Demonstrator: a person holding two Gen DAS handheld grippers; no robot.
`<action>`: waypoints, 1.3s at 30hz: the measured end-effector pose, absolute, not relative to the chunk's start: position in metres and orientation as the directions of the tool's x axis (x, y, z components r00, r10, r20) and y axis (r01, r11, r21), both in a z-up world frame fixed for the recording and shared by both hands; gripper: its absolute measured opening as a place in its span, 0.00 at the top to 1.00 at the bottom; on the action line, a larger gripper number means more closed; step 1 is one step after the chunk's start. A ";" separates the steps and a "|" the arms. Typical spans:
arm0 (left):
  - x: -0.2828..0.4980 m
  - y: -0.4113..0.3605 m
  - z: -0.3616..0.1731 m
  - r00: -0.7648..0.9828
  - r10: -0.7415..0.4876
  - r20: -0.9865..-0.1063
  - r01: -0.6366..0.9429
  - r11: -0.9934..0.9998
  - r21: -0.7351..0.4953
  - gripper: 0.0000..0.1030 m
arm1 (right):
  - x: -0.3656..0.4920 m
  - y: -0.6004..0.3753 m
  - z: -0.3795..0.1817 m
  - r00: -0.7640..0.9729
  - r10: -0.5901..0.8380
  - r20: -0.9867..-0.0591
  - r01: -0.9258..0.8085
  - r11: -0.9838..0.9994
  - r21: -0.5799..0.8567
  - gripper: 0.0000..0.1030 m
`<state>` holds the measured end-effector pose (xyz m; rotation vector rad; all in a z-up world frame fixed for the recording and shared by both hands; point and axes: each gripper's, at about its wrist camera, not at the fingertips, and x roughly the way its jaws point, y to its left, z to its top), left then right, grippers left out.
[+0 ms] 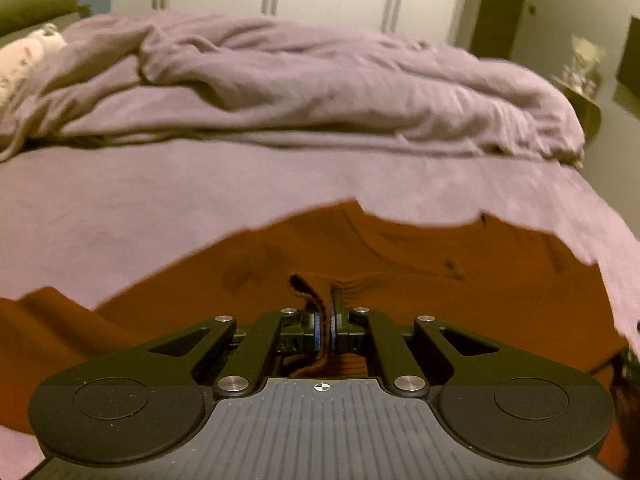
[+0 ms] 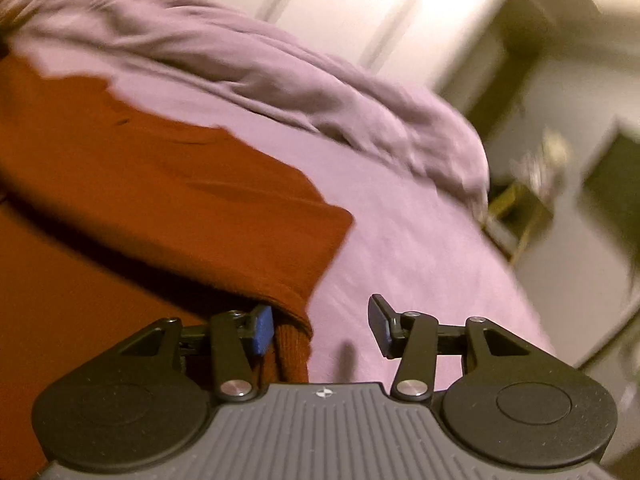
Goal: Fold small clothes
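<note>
You are keeping the left claw (image 1: 325, 330) pinched tight on a ribbed edge of the rust-orange garment (image 1: 400, 280), which is lying spread on the lilac-sheeted bed (image 1: 160, 200), probably so that edge comes up with your hand for a fold. You are holding the right claw (image 2: 322, 330) wide apart beside the garment's folded sleeve; the cuff is touching its blue left pad only, so it is gripping nothing, likely lining up to take that corner.
</note>
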<state>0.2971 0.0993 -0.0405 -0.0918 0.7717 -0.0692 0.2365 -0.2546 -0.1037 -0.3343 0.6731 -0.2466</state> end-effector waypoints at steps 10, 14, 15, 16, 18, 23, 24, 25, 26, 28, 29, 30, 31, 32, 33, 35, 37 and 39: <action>0.302 0.097 -0.060 0.686 -0.076 -0.724 0.039 0.997 -0.068 0.93 | 0.223 -0.248 -0.097 0.776 -0.327 -0.539 0.052 0.885 -0.462 0.34; 0.303 0.098 -0.053 0.709 -0.020 -0.705 0.029 1.000 0.001 0.74 | 0.208 -0.244 -0.084 0.788 -0.345 -0.510 0.071 0.874 -0.482 0.34; 0.302 0.100 -0.052 0.714 -0.003 -0.700 0.026 0.999 0.022 0.69 | 0.204 -0.240 -0.080 0.796 -0.354 -0.490 0.076 0.863 -0.500 0.34; 0.302 0.103 -0.051 0.714 0.004 -0.700 0.022 0.999 0.028 0.65 | 0.200 -0.237 -0.076 0.805 -0.351 -0.478 0.075 0.860 -0.505 0.34; 0.300 0.111 -0.049 0.699 -0.011 -0.715 0.015 1.000 -0.001 0.60 | 0.197 -0.232 -0.067 0.825 -0.329 -0.459 0.072 0.867 -0.493 0.34; 0.288 0.121 -0.053 0.663 -0.058 -0.747 0.036 0.998 -0.046 0.49 | 0.219 -0.210 -0.067 0.845 -0.250 -0.473 -0.018 0.870 -0.492 0.44; 0.286 0.120 -0.056 0.651 -0.062 -0.756 0.045 0.998 -0.044 0.49 | 0.225 -0.205 -0.071 0.840 -0.223 -0.495 -0.049 0.878 -0.477 0.51; 0.285 0.119 -0.060 0.641 -0.058 -0.765 0.050 0.998 -0.034 0.49 | 0.232 -0.202 -0.076 0.830 -0.192 -0.523 -0.079 0.888 -0.453 0.58; 0.286 0.117 -0.065 0.630 -0.042 -0.776 0.052 0.999 -0.012 0.50 | 0.236 -0.200 -0.081 0.821 -0.175 -0.544 -0.097 0.895 -0.435 0.61; 0.287 0.116 -0.073 0.618 -0.019 -0.786 0.045 0.999 0.012 0.51 | 0.243 -0.196 -0.095 0.796 -0.176 -0.579 -0.115 0.895 -0.431 0.71; 0.288 0.116 -0.076 0.616 -0.018 -0.787 0.035 0.999 0.005 0.51 | 0.245 -0.196 -0.102 0.789 -0.189 -0.585 -0.115 0.889 -0.443 0.72; 0.289 0.116 -0.078 0.619 -0.019 -0.785 0.027 1.000 -0.004 0.51 | 0.244 -0.196 -0.109 0.791 -0.205 -0.577 -0.112 0.878 -0.465 0.74; 0.290 0.115 -0.080 0.623 -0.016 -0.782 0.021 1.000 -0.004 0.51 | 0.243 -0.196 -0.116 0.798 -0.233 -0.556 -0.103 0.856 -0.507 0.75; 0.292 0.112 -0.081 0.629 -0.009 -0.777 0.023 1.000 0.007 0.51 | 0.243 -0.196 -0.121 0.804 -0.263 -0.533 -0.094 0.829 -0.551 0.75; 0.293 0.109 -0.082 0.635 0.003 -0.772 0.024 0.999 0.024 0.52 | 0.243 -0.198 -0.123 0.806 -0.283 -0.520 -0.083 0.816 -0.572 0.75; 0.295 0.104 -0.083 0.646 0.012 -0.764 0.027 0.999 0.039 0.56 | 0.248 -0.203 -0.123 0.796 -0.297 -0.528 -0.063 0.827 -0.559 0.75; 0.298 0.101 -0.085 0.653 0.020 -0.757 0.020 0.999 0.043 0.61 | 0.251 -0.203 -0.123 0.791 -0.301 -0.532 -0.064 0.825 -0.561 0.74; 0.298 0.101 -0.083 0.650 0.013 -0.760 0.009 1.000 0.025 0.65 | 0.250 -0.199 -0.123 0.791 -0.308 -0.529 -0.074 0.809 -0.583 0.74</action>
